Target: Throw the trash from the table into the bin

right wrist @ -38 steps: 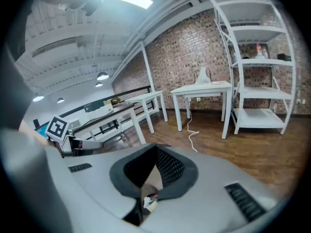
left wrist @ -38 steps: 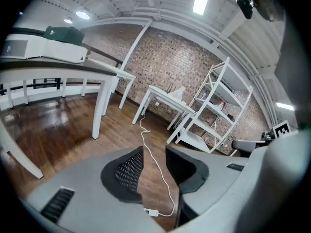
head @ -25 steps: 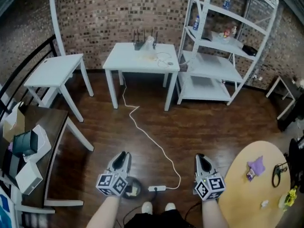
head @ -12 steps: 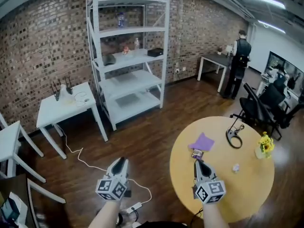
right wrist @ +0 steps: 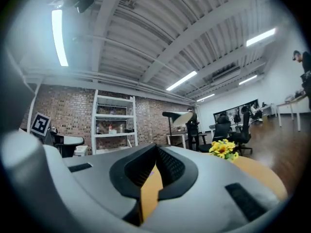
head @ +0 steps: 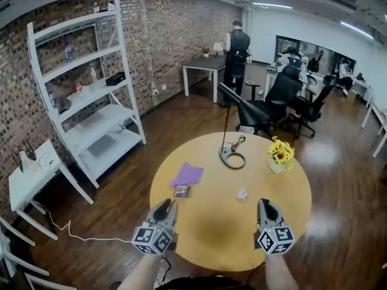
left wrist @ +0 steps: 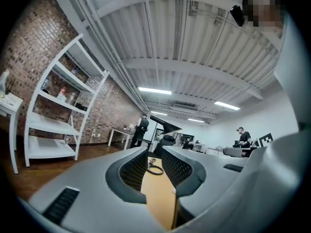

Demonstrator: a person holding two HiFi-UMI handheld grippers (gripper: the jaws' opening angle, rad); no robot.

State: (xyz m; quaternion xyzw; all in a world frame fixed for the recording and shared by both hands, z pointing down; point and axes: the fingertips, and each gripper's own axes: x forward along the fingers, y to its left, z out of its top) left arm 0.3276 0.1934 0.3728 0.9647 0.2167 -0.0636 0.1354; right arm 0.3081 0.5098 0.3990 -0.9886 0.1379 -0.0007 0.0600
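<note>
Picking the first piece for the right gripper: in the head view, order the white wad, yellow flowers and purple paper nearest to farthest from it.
1. White wad, just ahead-left of the right gripper.
2. Yellow flowers, farther ahead, slightly right.
3. Purple paper, far over on the left.

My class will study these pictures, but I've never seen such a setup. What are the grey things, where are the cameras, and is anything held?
A person holds a tool in each hand: the left gripper and right gripper. One camera sits on the person's head, looking down; two ride on the grippers, looking along their jaws. On the round table are a purple paper, a small packet, a crumpled white scrap, a black lamp and yellow flowers. Nothing is held: the left's jaws stand slightly apart, the right's meet.
</note>
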